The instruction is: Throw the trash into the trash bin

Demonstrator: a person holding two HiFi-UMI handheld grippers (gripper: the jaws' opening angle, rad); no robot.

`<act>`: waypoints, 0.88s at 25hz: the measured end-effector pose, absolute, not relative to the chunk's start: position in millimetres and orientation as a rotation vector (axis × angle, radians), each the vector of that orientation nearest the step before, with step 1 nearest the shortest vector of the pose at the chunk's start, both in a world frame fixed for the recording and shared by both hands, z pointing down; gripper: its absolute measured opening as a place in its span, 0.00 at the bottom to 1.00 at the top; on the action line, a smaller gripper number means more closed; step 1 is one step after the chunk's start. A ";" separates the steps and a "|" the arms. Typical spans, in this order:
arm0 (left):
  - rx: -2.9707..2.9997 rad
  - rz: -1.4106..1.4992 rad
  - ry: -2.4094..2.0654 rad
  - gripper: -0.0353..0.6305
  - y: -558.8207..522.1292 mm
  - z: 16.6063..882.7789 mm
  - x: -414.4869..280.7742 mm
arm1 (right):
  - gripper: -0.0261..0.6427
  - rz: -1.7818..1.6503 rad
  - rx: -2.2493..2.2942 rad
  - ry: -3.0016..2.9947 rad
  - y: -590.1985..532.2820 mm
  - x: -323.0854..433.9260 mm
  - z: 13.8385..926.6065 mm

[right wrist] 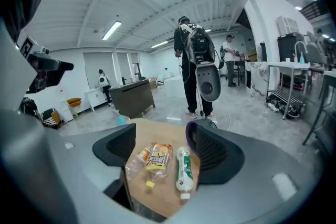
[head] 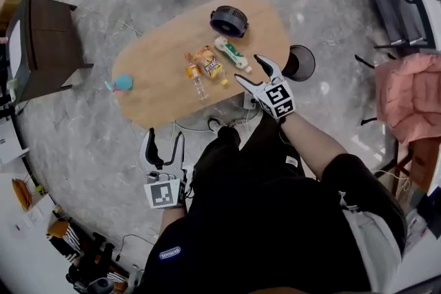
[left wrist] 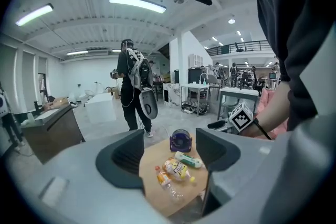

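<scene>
Trash lies in a small cluster on the oval light-wood desk [head: 158,58]. It is a crushed clear plastic bottle with an orange cap and label [head: 196,76], a crushed clear plastic bottle with a yellow label and cap [head: 209,63] touching it, and a white plastic bottle with a green label [head: 231,54] just beside that. All three lie on their sides.

A round black mesh trash bin [head: 303,64] stands on the grey marbled floor [head: 89,148] just off the desk's right end. Its inside is dark, so what it holds cannot be made out.

The right hand-held gripper [head: 249,69] hangs at the desk's near right edge, close to the white bottle. Its jaws are spread wide with nothing gripped, and the bottles show beyond the gap. The left hand-held gripper [head: 164,135] is off the desk's near edge, over the floor, its jaws also wide and empty.

A dark purple round fan-like object [head: 229,21] sits at the desk's far end. In the right gripper view it is mostly hidden behind one jaw. A small teal object [head: 122,82] near the desk's left end is too small to identify.

The desk's base is largely hidden under the top and behind the wearer's dark-clothed body [head: 262,217]. A standing person with a backpack [left wrist: 134,89] shows beyond the desk in both gripper views. In the head view only that person's shoes show, cut off at the top edge.
</scene>
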State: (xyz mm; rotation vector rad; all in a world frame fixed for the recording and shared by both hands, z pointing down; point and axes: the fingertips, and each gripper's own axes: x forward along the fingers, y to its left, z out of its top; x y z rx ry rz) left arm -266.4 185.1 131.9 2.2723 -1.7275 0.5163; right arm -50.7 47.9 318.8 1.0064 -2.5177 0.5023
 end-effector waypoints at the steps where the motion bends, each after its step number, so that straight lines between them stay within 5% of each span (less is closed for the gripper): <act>1: 2.259 0.532 -1.734 0.52 184.9 139.5 -263.3 | 0.62 0.497 0.995 -2.506 40.3 -49.1 334.3; 22: 2.090 0.705 -1.554 0.51 238.5 264.0 -266.7 | 0.59 0.641 0.810 -2.196 4.6 -73.0 585.9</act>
